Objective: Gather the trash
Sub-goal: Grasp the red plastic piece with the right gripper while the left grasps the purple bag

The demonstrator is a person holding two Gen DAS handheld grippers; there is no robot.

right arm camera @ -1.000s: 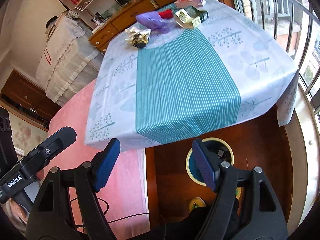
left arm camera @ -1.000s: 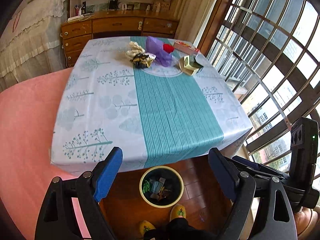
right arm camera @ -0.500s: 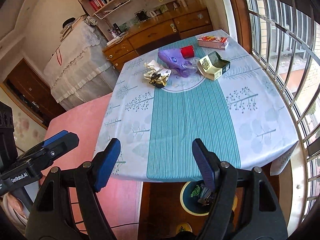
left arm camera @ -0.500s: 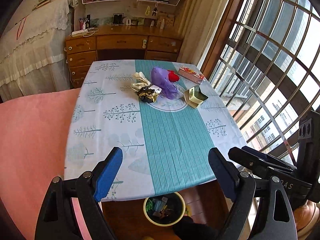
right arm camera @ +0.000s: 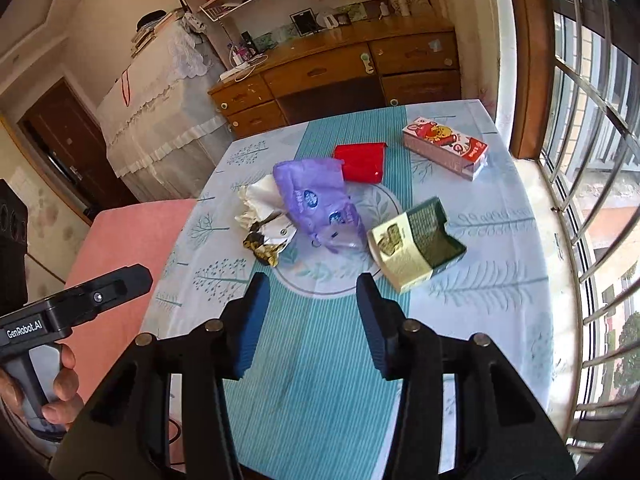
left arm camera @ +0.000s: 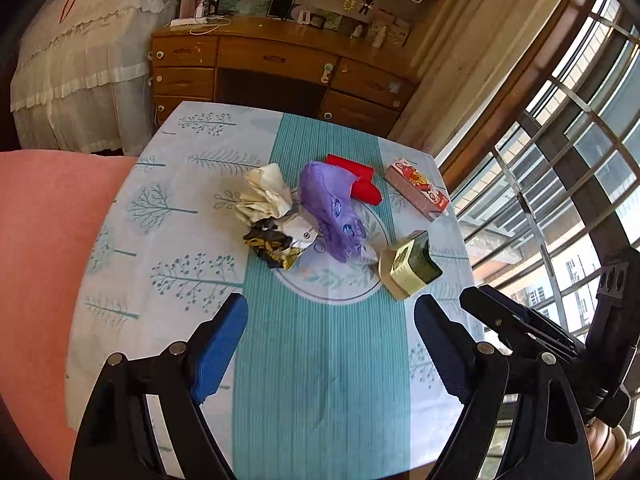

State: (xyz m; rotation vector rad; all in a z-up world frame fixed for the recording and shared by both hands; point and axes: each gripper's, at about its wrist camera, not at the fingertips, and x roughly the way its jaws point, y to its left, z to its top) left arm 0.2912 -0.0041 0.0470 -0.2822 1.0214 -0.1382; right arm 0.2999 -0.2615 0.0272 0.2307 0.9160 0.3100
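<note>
Trash lies at the far middle of the table (left arm camera: 320,360): a purple plastic bag (left arm camera: 332,208) (right arm camera: 316,200), crumpled white paper (left arm camera: 266,194) (right arm camera: 256,204), a black and gold wrapper (left arm camera: 272,246) (right arm camera: 262,250), a red packet (left arm camera: 360,180) (right arm camera: 362,162), an open green and cream carton (left arm camera: 412,268) (right arm camera: 416,248) and a pink box (left arm camera: 416,190) (right arm camera: 444,148). My left gripper (left arm camera: 330,340) hovers open over the near cloth, holding nothing. My right gripper (right arm camera: 312,320) hangs short of the trash; its jaws are closing with nothing between them.
A wooden desk with drawers (right arm camera: 340,76) stands behind the table. A pink surface (left arm camera: 44,240) lies to the left, a barred window (right arm camera: 592,160) to the right. A lace-covered cabinet (left arm camera: 80,80) stands at the far left.
Both grippers moved forward from above the floor bin to over the table, so the trash looms larger and the bin is out of sight. The right jaws have narrowed.
</note>
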